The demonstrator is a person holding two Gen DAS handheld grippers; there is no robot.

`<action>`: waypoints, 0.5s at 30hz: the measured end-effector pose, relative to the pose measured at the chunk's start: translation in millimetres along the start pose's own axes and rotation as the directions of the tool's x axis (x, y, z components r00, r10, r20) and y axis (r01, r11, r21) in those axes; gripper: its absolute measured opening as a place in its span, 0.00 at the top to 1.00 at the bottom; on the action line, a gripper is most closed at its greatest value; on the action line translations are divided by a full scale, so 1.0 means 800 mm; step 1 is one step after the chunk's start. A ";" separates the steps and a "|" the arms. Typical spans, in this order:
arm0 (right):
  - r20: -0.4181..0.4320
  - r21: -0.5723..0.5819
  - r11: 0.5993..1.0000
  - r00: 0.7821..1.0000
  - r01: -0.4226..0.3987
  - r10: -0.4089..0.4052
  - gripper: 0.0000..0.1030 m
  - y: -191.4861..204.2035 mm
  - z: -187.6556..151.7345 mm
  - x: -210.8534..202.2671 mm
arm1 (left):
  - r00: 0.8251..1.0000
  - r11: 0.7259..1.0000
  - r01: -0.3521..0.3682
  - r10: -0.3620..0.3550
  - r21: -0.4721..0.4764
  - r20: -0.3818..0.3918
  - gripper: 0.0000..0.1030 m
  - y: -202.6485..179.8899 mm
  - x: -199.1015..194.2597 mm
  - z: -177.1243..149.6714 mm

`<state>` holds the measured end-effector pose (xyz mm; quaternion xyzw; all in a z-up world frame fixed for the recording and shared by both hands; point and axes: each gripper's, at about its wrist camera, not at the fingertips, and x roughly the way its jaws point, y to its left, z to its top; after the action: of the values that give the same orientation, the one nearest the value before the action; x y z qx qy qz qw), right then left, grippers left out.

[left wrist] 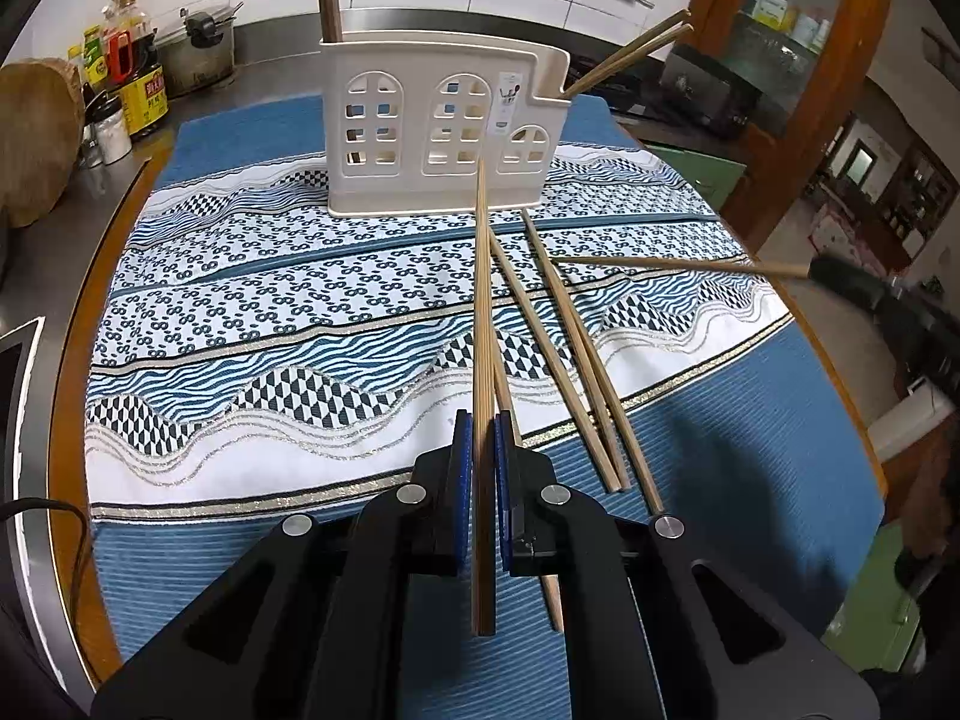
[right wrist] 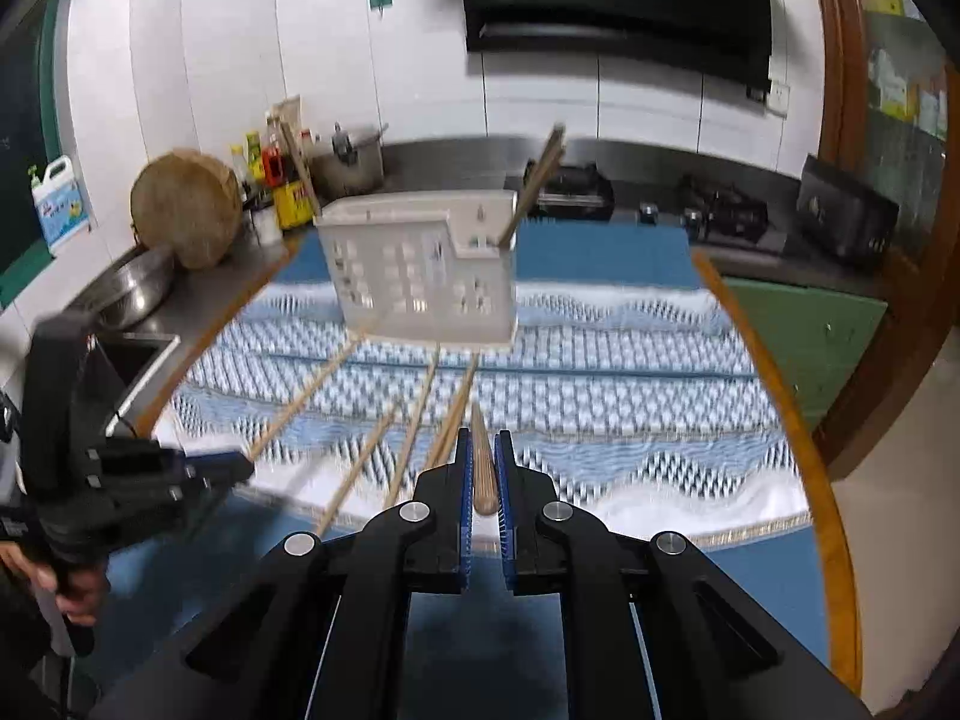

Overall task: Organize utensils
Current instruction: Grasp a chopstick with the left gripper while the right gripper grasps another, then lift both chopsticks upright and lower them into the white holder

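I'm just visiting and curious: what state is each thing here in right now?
Left gripper: shut on a chopstick.
Right gripper: shut on a chopstick.
Utensil holder: upright, chopsticks leaning inside.
Loose chopsticks: lying scattered on the cloth.

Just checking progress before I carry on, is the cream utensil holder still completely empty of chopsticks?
No. In the left wrist view the utensil holder already has chopsticks sticking out of its right compartment.
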<state>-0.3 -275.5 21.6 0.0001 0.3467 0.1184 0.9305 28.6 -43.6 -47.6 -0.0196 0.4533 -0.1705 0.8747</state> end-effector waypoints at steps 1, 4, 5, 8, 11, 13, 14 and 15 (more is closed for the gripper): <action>0.012 -0.004 1.000 1.000 0.002 -0.002 0.93 0.000 0.005 -0.001 | 1.000 1.000 -0.008 0.008 0.000 -0.005 0.94 0.001 0.001 0.000; 0.031 -0.012 1.000 1.000 0.000 0.000 0.93 0.001 0.015 -0.002 | 1.000 1.000 -0.018 0.018 0.002 -0.020 0.94 0.004 0.004 -0.002; 0.034 -0.017 1.000 0.999 -0.001 0.002 0.93 0.002 0.018 -0.001 | 1.000 1.000 -0.020 0.020 0.004 -0.021 0.94 0.005 0.003 -0.002; 0.047 -0.029 1.000 0.999 0.001 0.000 0.93 0.004 0.025 -0.001 | 0.999 1.000 -0.030 0.030 0.003 -0.019 0.94 0.008 0.001 0.000; 0.067 -0.040 0.999 0.998 0.002 0.001 0.93 0.006 0.034 -0.003 | 0.999 0.999 -0.040 0.040 0.003 -0.001 0.94 0.011 -0.005 0.006; 0.076 -0.053 0.999 0.997 0.002 0.002 0.93 0.006 0.041 -0.003 | 0.999 0.999 -0.048 0.048 0.001 0.012 0.94 0.013 -0.007 0.012; 0.081 -0.057 0.998 0.997 0.001 0.004 0.93 0.007 0.045 -0.003 | 0.999 0.999 -0.049 0.049 -0.001 0.021 0.94 0.014 -0.009 0.015; 0.084 -0.062 0.998 0.996 0.001 0.005 0.93 0.007 0.048 -0.003 | 0.998 0.999 -0.051 0.051 -0.001 0.032 0.94 0.014 -0.012 0.018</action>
<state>21.8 -267.8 53.0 -0.0235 0.3032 0.1299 0.9437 38.4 -31.5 -34.1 -0.0106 0.4397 -0.1477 0.8858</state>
